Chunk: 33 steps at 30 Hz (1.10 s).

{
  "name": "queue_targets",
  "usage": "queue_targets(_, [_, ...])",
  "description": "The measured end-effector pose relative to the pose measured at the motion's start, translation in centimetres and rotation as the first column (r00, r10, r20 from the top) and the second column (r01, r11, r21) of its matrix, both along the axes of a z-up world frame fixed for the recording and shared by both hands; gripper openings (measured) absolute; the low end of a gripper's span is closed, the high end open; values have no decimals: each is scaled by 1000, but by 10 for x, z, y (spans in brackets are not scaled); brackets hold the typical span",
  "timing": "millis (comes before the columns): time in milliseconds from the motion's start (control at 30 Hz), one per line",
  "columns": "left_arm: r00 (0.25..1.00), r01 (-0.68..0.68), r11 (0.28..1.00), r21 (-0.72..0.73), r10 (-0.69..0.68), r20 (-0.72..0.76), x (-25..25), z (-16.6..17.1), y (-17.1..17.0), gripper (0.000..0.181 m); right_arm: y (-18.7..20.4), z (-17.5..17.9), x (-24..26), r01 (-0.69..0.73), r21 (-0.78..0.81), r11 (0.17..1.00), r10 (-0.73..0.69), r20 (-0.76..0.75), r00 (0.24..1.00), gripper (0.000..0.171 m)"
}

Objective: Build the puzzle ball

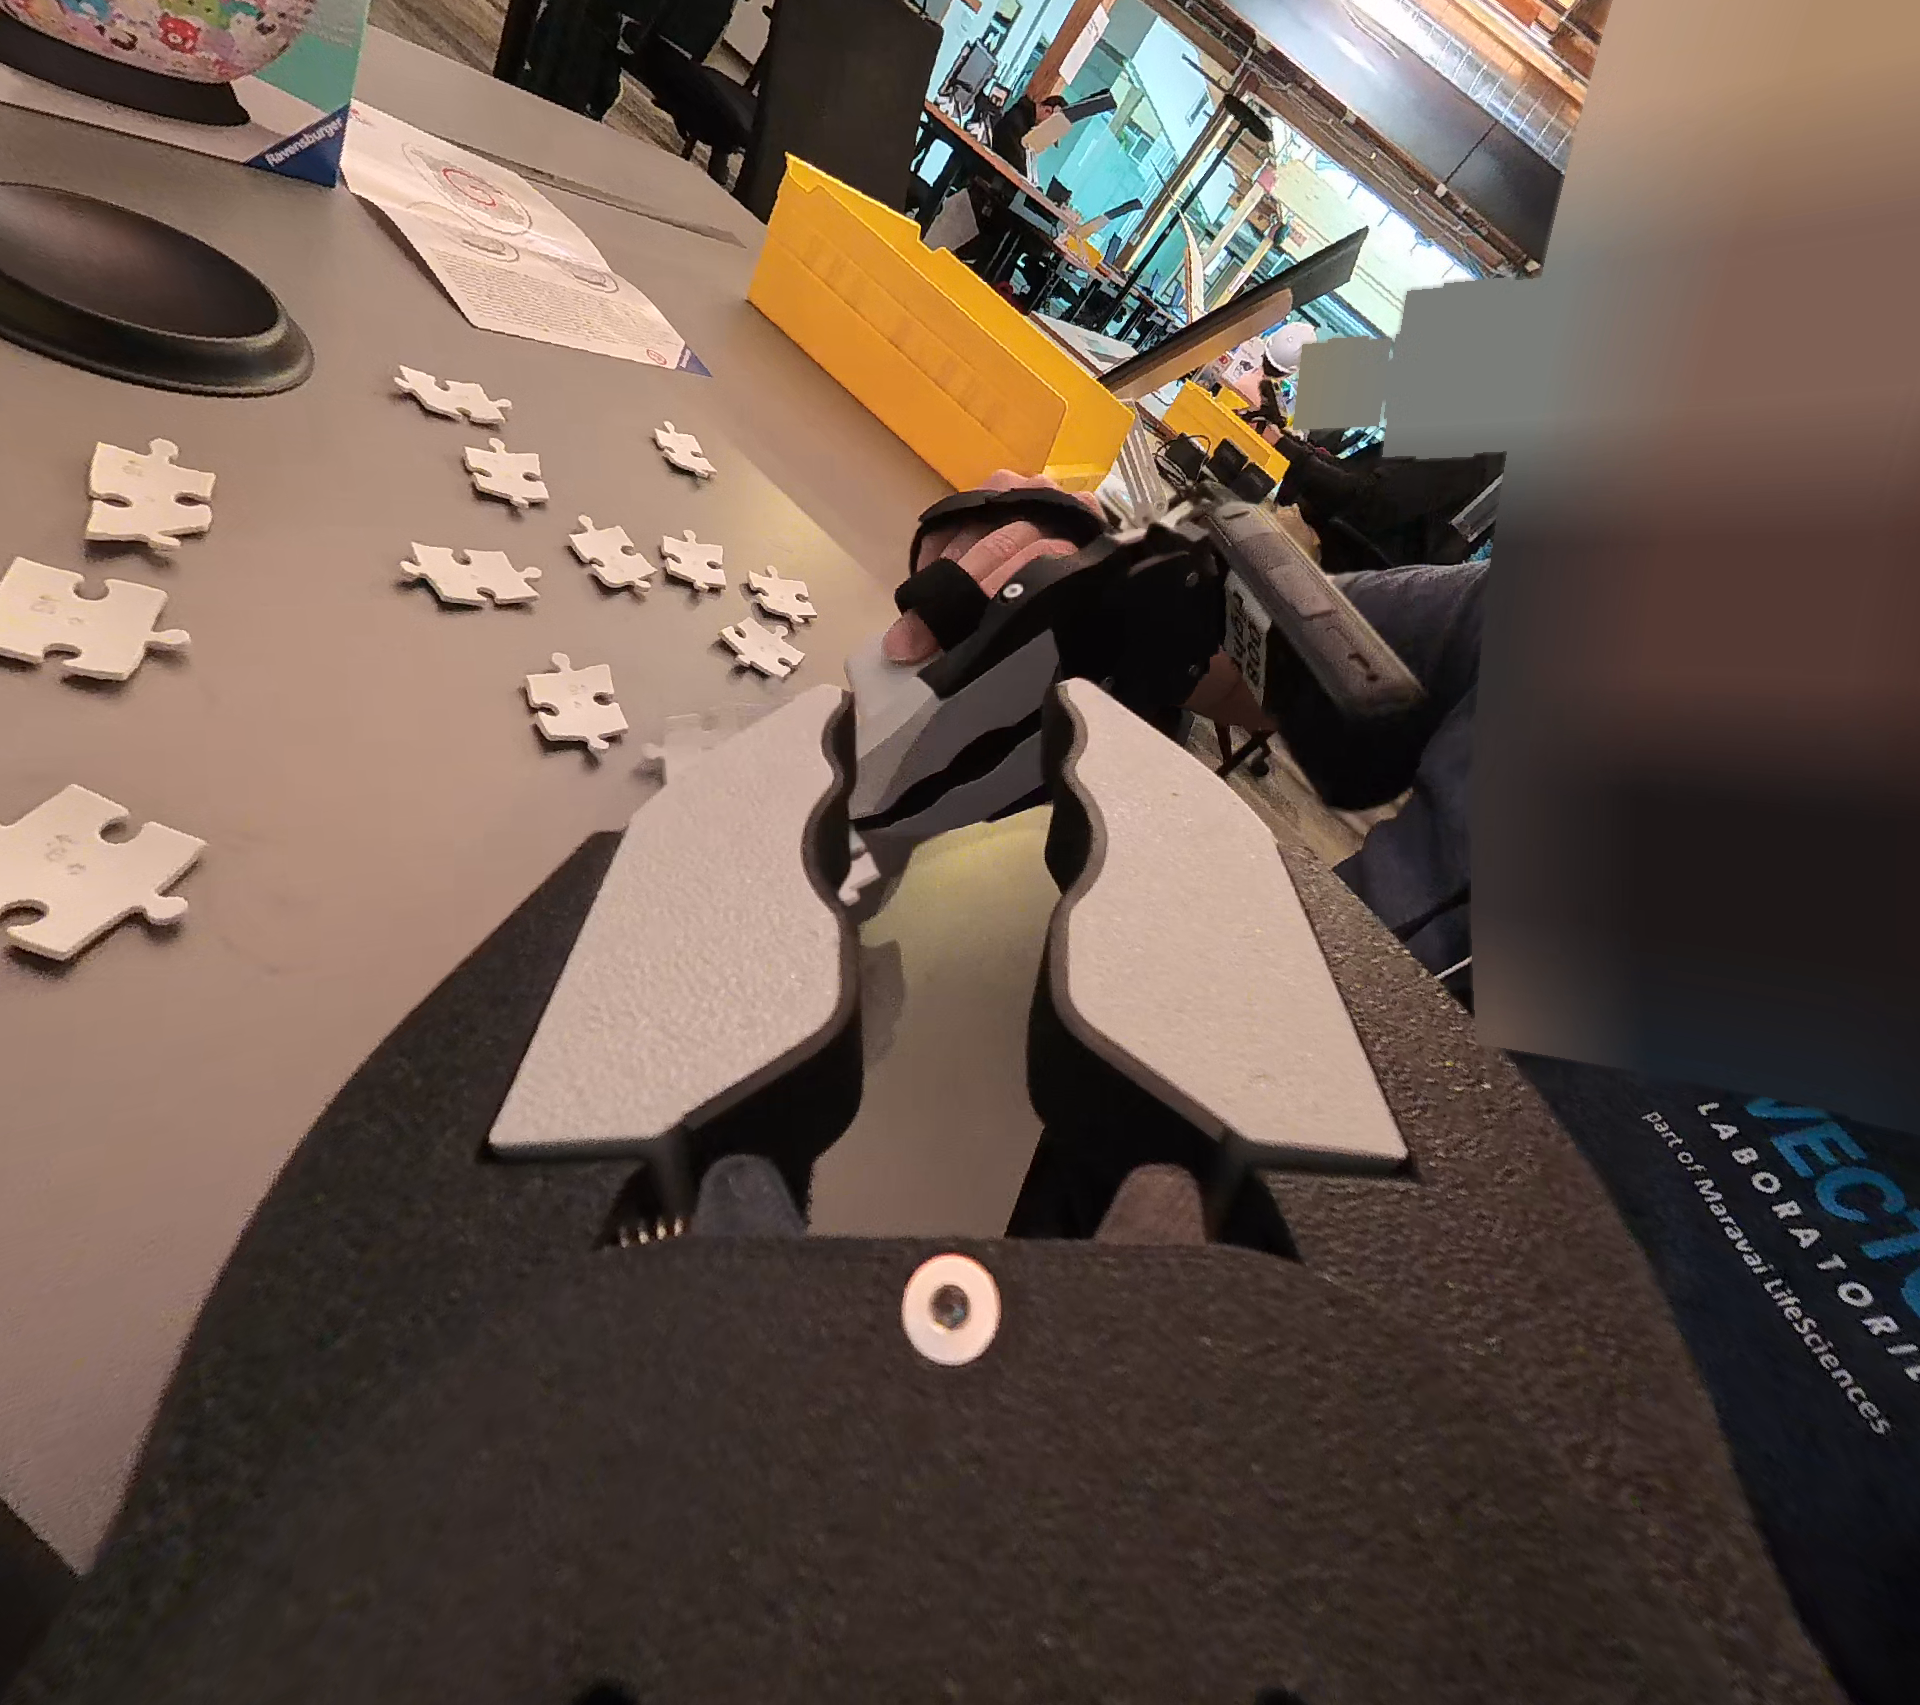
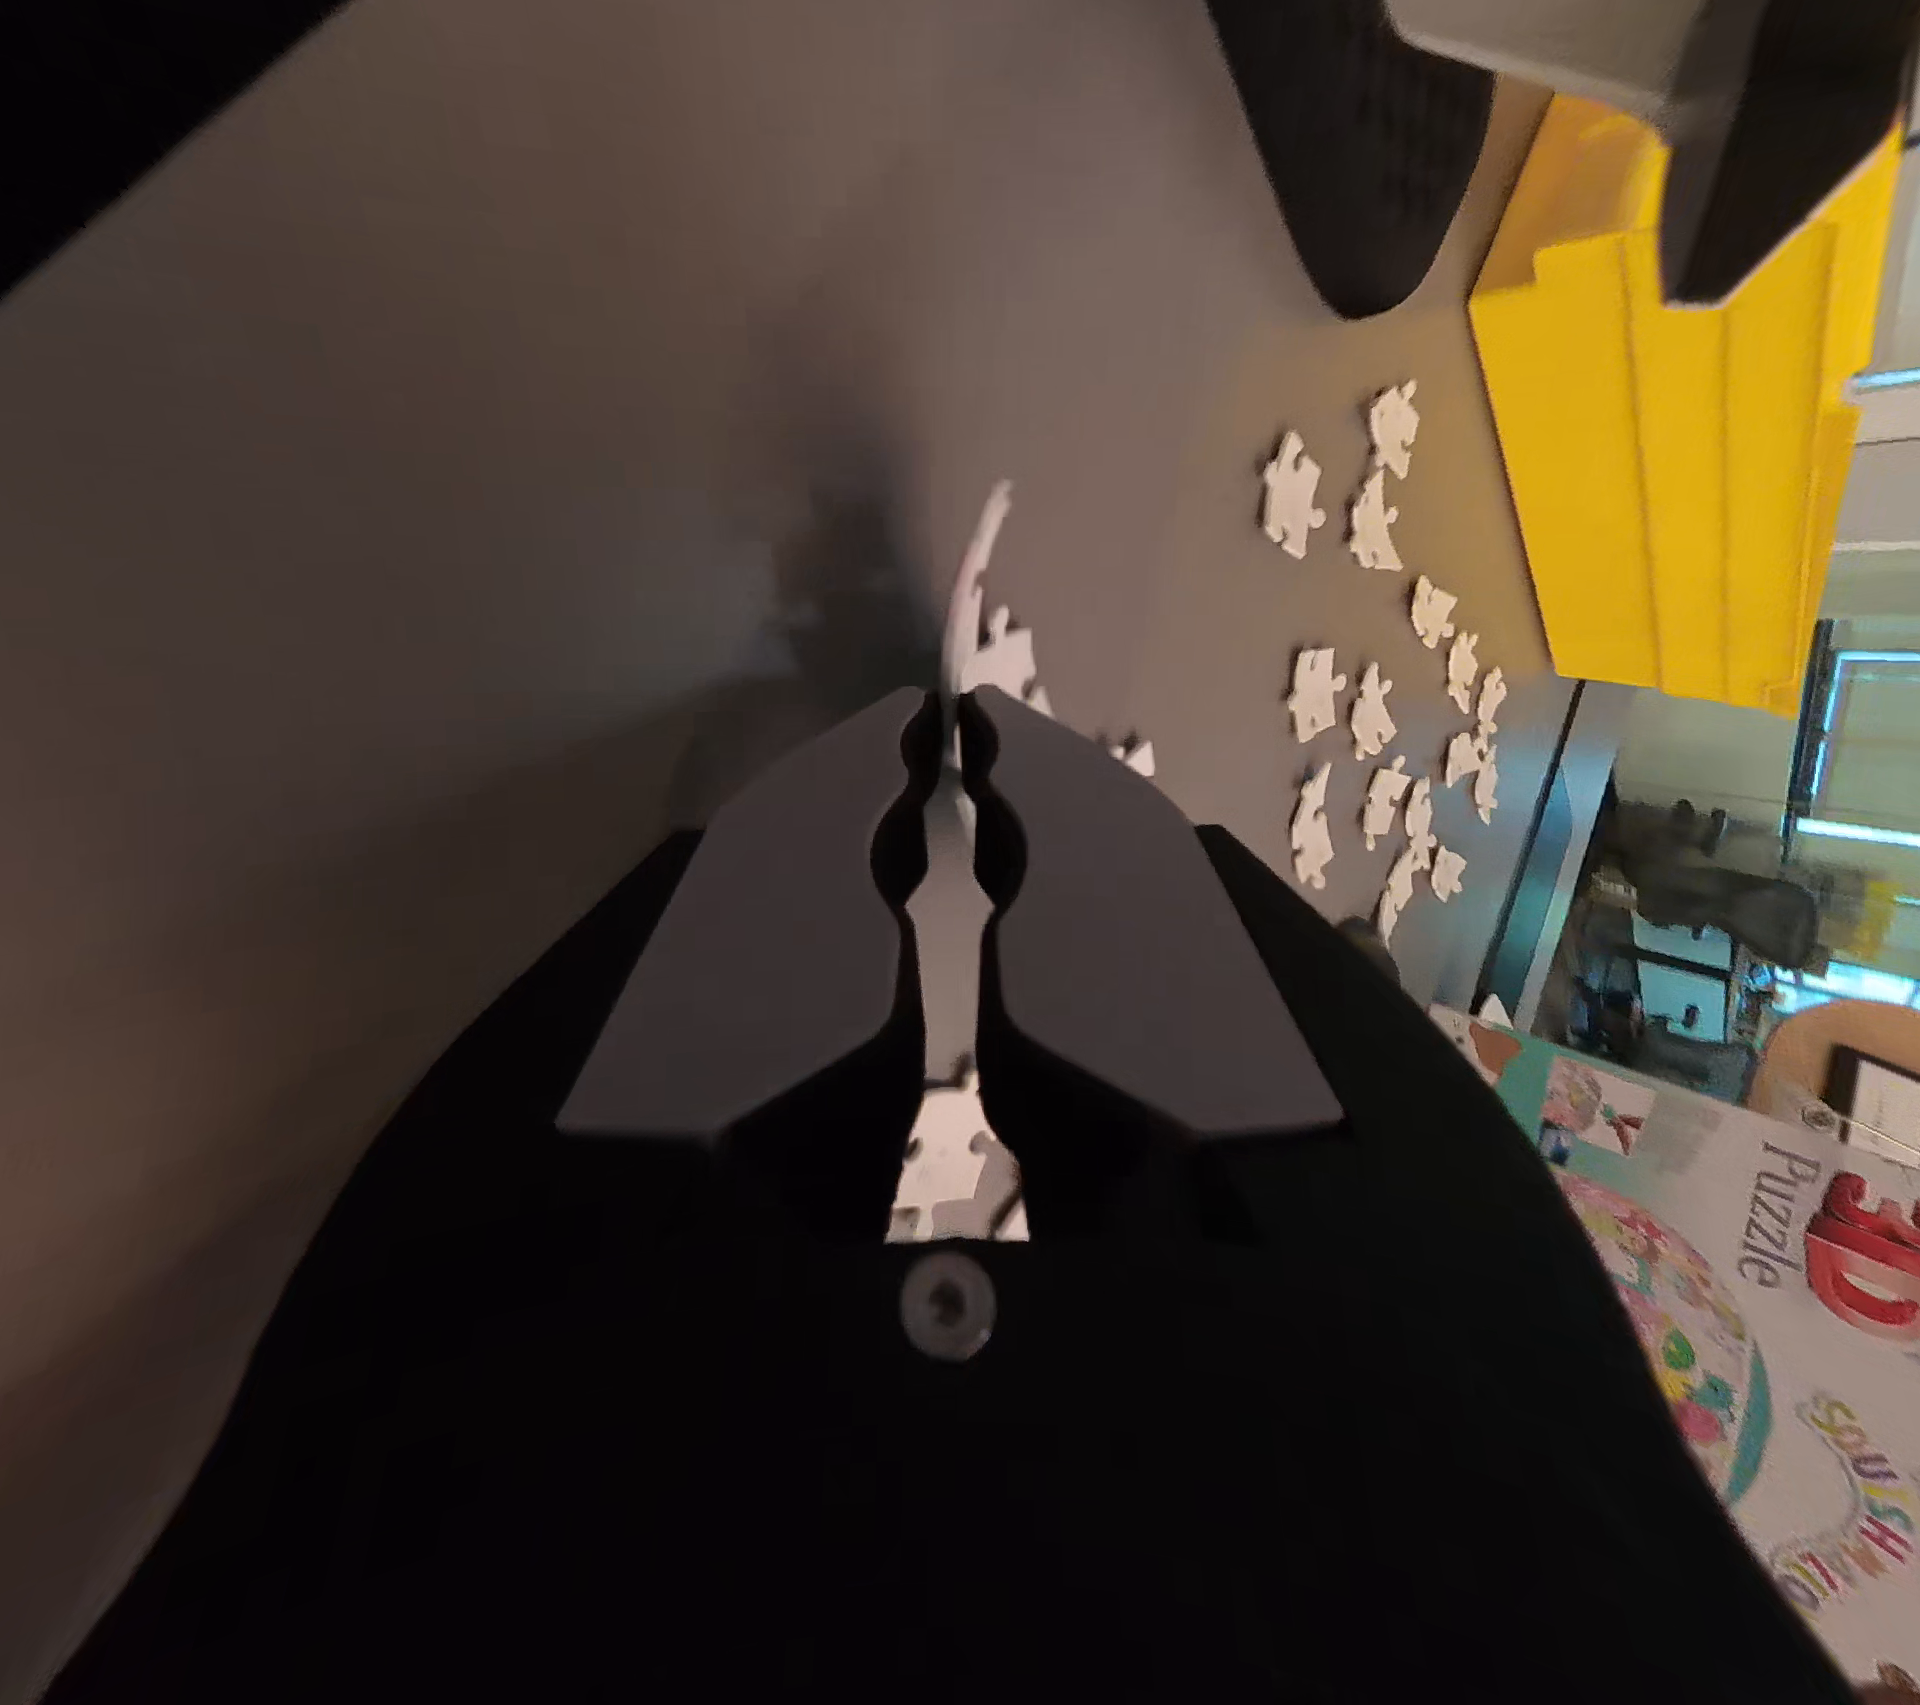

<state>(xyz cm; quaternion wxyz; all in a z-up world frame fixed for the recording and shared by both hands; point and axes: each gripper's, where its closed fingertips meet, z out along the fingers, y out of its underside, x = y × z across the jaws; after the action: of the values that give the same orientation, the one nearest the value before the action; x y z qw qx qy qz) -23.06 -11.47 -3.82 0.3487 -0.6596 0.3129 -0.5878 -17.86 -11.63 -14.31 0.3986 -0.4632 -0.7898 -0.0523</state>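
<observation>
Your puzzle pieces (image 1: 473,575) lie white side up (loose, scattered) on the grey desk (image 1: 312,772), with bare desk toward its near edge. Your right hand-held gripper (image 2: 954,705) pinches what looks like one curved piece (image 2: 977,575) edge-on at its tips. Your left hand-held gripper (image 1: 951,720) is spread, holding nothing.

Left wrist view: low over the grey table (image 1: 312,1084), facing across it; white puzzle pieces (image 1: 473,575) at ten o'clock, yellow bin (image 1: 914,336) at twelve. Right wrist view: rolled sideways, close to the table (image 2: 520,512). Shared: pieces (image 2: 1371,710), bin (image 2: 1662,460) at two o'clock, puzzle box (image 2: 1766,1343) at four.
</observation>
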Motion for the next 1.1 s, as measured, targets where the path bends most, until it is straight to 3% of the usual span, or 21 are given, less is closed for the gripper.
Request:
queue_targets(233, [1000, -2, 1000, -14, 2, 2, -2, -3, 1, 34, 0, -4, -6, 63, -21, 998, -63, 9, 998, 6])
queue_targets(467, [1000, 1, 1000, -17, -2, -10, 0, -4, 3, 34, -12, -8, -10, 70, -183, 981, -74, -19, 997, 14])
queue_targets(633, [1000, 5, 1000, -24, -5, -13, 3, -5, 4, 33, -28, 1, -3, 45, -470, 882, -90, -73, 993, 19])
queue_targets(800, [1000, 7, 1000, -23, -8, -20, 3, -5, 5, 34, -3, 21, 22, 51, -629, 775, -192, -158, 969, 15])
queue_targets(933, [1000, 3, 1000, -27, -3, -15, 1, -5, 6, 34, 17, 14, 39, 92, -701, 707, -253, -129, 959, 9])
queue_targets(1100, [1000, 0, 999, -33, -1, -19, 1, -8, 8, 34, 18, -2, 46, 137, -694, 707, -243, -56, 968, 5])
